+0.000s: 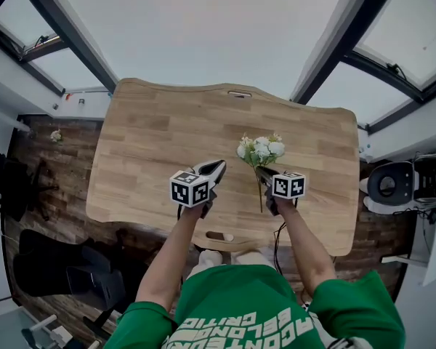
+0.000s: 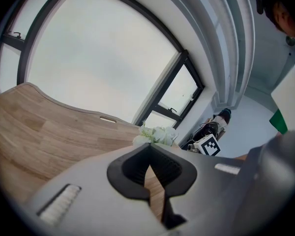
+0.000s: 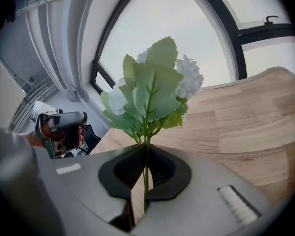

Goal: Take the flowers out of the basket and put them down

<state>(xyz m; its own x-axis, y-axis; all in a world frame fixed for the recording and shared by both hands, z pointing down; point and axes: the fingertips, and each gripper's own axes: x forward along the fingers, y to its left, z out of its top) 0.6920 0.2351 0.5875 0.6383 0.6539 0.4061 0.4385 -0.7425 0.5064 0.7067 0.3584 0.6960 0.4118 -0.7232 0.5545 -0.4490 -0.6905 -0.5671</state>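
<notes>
The right gripper (image 1: 264, 174) is clamped on the stems of the flowers (image 1: 260, 150), above the table (image 1: 152, 137) toward its near edge. The left gripper (image 1: 216, 169), jaws together, holds nothing. Best to lower the blooms flat onto the wood before letting go

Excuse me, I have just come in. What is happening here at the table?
A person works with two hand-held grippers above a wooden table. The right gripper is shut on the stems of a small bunch of white flowers and holds it over the table. The left gripper is shut and empty beside it. The flowers are not yet put down.
</notes>
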